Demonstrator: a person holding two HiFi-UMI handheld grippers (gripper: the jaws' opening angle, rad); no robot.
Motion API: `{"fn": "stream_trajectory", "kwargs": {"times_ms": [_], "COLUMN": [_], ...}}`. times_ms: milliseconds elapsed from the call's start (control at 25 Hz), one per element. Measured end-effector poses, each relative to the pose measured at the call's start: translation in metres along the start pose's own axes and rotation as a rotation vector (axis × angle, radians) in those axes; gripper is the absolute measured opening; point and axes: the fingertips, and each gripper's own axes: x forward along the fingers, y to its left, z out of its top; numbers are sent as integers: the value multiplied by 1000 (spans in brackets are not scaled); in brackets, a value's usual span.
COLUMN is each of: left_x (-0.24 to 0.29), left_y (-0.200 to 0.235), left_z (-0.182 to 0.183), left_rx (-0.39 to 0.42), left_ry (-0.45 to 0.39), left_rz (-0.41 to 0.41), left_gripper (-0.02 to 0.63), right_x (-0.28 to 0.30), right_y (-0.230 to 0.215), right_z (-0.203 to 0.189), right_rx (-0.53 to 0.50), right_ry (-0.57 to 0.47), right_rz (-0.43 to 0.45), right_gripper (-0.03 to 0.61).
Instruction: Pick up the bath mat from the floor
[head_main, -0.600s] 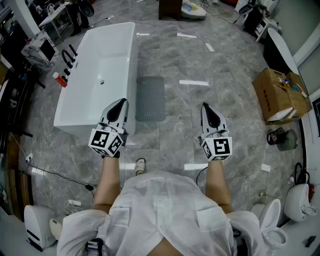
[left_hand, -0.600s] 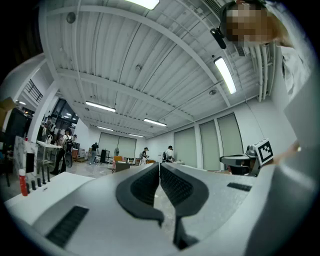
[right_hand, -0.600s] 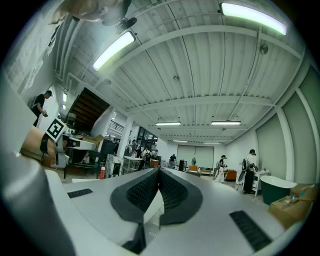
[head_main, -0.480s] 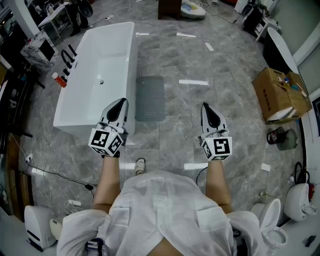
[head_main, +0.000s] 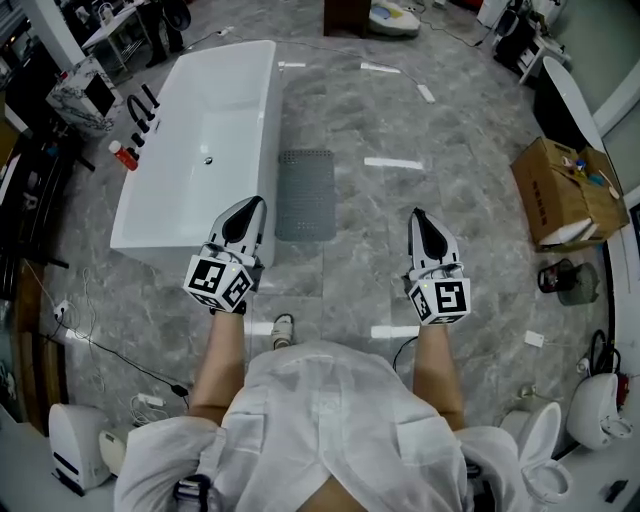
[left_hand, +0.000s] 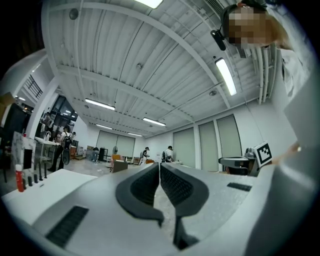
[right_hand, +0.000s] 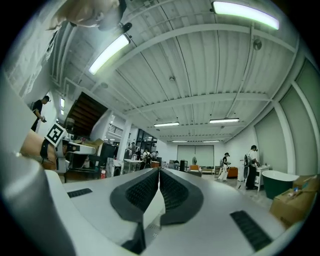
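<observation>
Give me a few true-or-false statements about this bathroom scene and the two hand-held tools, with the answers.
1. The grey bath mat lies flat on the floor beside the white bathtub. True.
2. The left gripper is gripping the bath mat. False: its fingers are shut on nothing, and the mat lies untouched on the floor.
3. The right gripper has its fingers shut with nothing between them. True.
4. The cardboard box sits inside the bathtub. False: it stands on the floor off to the person's right, well away from the tub.
</observation>
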Motion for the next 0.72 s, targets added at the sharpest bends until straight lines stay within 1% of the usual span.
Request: {"fn": "stream_trajectory", "kwargs": {"times_ms": [360, 520, 720], "left_x": [3, 9, 25], "left_y": [1, 0, 6], "left_z": [-13, -17, -27], "left_rx": [12, 11, 8], "left_ry": [26, 24, 22], "left_rz": [21, 40, 62], "left_gripper": [15, 15, 15], "right_x": [5, 10, 24], "right_y": [-7, -15, -21], "right_z": [-18, -29, -49], "right_rx": [-1, 6, 21], "right_ry": [50, 75, 108], "right_rz": [38, 68, 100], "right_gripper": [35, 75, 101]}}
